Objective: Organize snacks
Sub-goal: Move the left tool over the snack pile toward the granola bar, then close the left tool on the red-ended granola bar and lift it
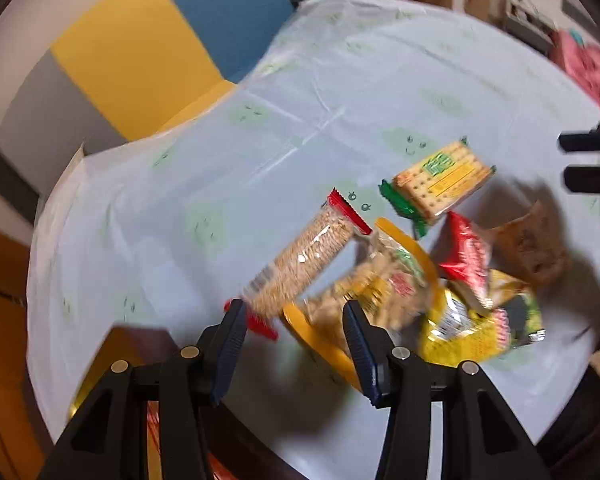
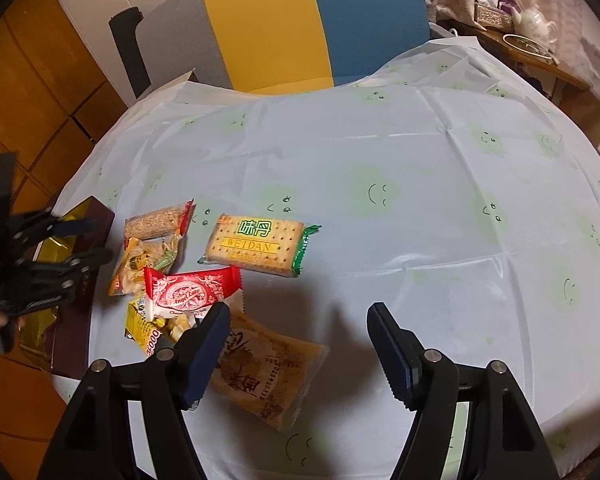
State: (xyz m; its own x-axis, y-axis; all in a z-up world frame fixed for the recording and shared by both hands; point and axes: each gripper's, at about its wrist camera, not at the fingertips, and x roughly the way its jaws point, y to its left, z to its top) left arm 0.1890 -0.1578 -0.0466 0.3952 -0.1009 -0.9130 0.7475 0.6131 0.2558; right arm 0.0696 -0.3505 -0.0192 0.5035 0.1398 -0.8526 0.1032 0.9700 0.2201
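1. A tablecloth [image 2: 380, 152], thin creased plastic printed with green smiley faces, covers the round table.
2. A heap of glossy snack packets lies near its left edge: a flat rectangular cracker pack [image 2: 256, 246], a brown pouch [image 2: 268, 376], a red wrapper [image 2: 192, 290].
3. The right gripper [image 2: 298, 316] is spread wide, empty, over the brown pouch.
4. The left gripper [image 1: 294, 312] is spread, empty, beside a tube-shaped biscuit roll [image 1: 304, 264].

— What could you read on the snacks?

— The cracker packet [image 2: 256, 246] had "WEIDAN" printed in yellow, with green Chinese characters "味丹" above it. In the left wrist view its lettering was blurred.

— And the red one nearer?

— The red wrapper [image 2: 192, 290] carried script like "Angel Love", though it wasn't sharp. The brown packet [image 2: 264, 376] nearest showed a date, roughly "2025-10-13". The yellow packet [image 2: 142, 330] at left read "000".
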